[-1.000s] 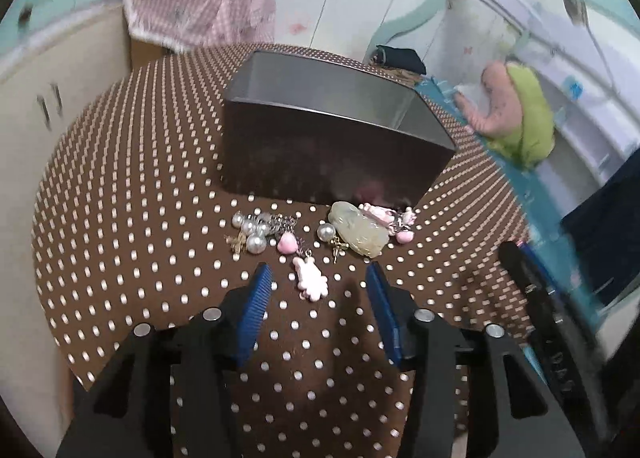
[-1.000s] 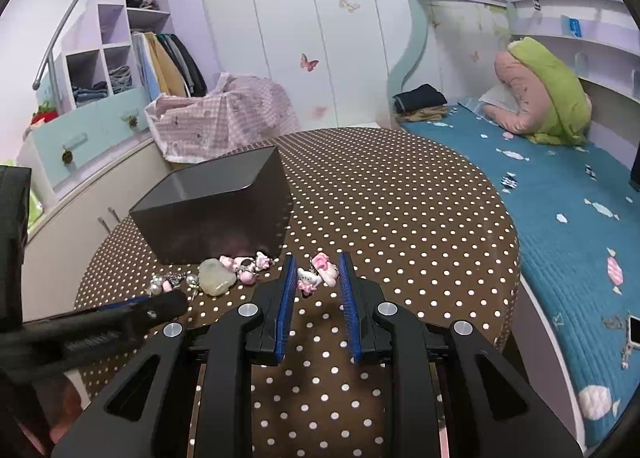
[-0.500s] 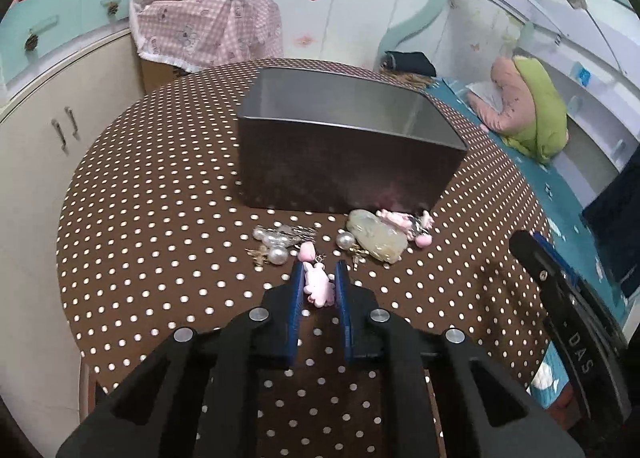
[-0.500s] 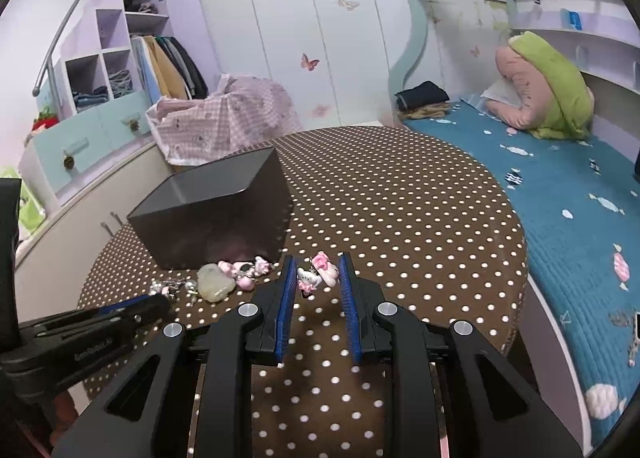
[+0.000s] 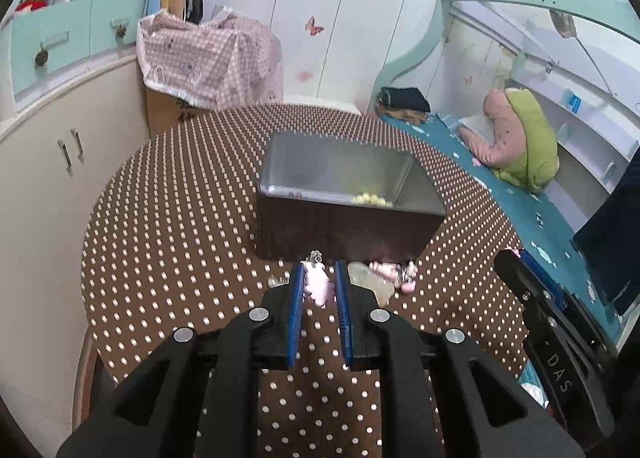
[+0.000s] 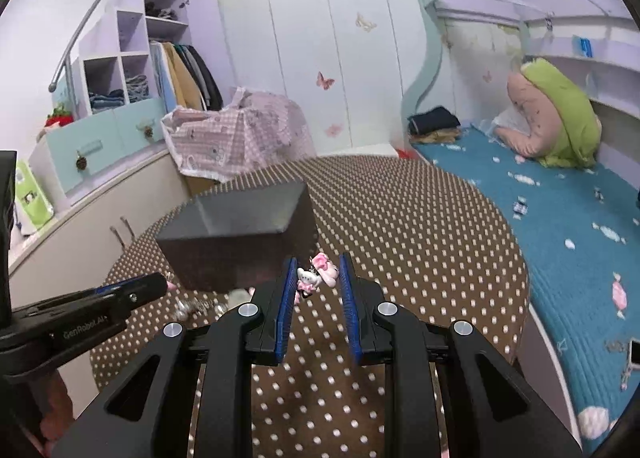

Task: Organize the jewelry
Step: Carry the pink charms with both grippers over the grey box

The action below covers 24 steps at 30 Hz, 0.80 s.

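Note:
My left gripper is shut on a pink bunny charm and holds it above the table, just in front of the dark open box. Yellow beads lie inside the box. My right gripper is shut on a pink and white cat charm, lifted beside the box. More jewelry lies at the box's foot: a pale green stone and pink pieces.
The round table has a brown cloth with white dots. A bed with a blue cover is to the right. White cabinets stand to the left. The right gripper's body shows at the left view's right edge.
My left gripper closed on the pink bunny charm and lifted it toward the box. My right gripper kept hold of the cat charm and rose with it toward the box.

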{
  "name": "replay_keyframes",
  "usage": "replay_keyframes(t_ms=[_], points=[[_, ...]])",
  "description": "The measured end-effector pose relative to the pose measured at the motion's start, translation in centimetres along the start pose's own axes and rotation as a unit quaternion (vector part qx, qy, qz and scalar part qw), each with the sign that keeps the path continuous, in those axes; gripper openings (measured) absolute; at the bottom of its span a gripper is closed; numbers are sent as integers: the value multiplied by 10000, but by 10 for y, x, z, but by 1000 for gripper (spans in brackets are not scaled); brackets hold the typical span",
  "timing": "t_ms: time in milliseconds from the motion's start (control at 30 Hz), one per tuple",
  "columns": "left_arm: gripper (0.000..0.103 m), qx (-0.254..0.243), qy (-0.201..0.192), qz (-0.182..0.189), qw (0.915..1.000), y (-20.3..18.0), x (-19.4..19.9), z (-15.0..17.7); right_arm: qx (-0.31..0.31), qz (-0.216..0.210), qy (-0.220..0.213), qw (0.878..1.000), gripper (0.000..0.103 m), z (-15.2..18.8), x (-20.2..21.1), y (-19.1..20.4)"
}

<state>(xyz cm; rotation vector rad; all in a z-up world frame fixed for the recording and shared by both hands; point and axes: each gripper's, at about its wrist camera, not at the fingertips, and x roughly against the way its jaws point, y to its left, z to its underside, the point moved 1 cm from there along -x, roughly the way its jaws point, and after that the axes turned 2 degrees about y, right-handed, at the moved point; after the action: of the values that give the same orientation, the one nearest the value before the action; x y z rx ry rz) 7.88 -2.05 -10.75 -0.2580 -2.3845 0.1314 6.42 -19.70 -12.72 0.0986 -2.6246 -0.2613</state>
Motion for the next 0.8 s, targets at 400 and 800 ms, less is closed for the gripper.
replay_keyframes(t_ms=[400,800], points=[[14,-184,-715,-96,9972,5,16,-42,364,-150,-521,9979,22,-46,5,26],[14,-304,-1095,-8,9935,11,-4,-79,451,-363,-516,9970,22,-80,-27,45]])
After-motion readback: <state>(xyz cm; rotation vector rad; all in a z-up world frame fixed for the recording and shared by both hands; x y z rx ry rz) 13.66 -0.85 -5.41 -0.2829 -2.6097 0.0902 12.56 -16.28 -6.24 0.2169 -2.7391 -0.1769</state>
